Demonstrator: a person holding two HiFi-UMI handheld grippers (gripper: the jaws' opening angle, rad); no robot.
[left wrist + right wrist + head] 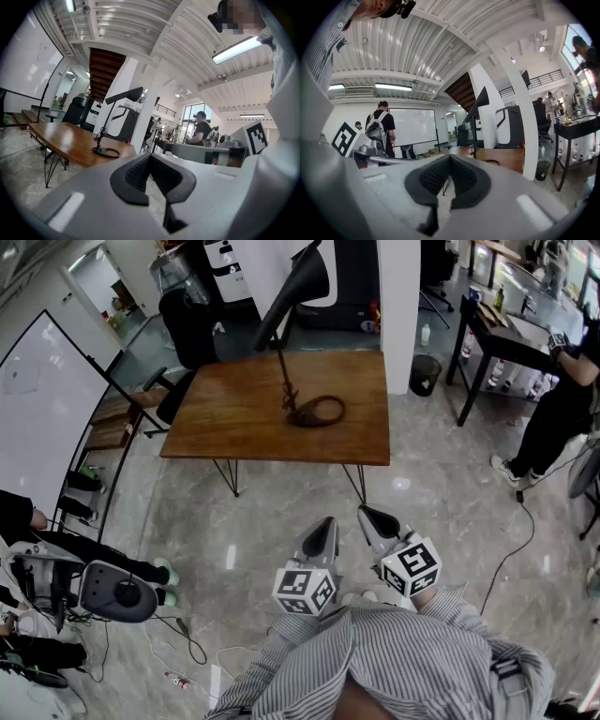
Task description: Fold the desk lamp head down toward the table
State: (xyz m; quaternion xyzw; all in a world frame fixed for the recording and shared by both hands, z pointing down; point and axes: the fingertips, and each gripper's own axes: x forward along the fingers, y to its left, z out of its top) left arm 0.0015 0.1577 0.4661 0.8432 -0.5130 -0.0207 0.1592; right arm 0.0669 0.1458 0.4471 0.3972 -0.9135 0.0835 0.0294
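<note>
A black desk lamp stands on the brown wooden table (234,427). Its ring base (317,412) lies near the table's middle, and its long head (298,289) is raised high and tilted over the far edge. The left gripper view shows the lamp head (124,95) and the base (107,152) far off. My left gripper (327,523) and right gripper (366,514) are held side by side close to my body, well short of the table. Both are shut with nothing between the pads, as the left gripper (150,157) and right gripper (450,158) show in their own views.
A whiteboard (47,399) leans at the left, with a black office chair (192,329) behind the table. A white pillar (398,306) and a bin (425,373) stand at the back right. A person (562,399) stands by a black desk (506,334). Cables and gear (112,589) lie lower left.
</note>
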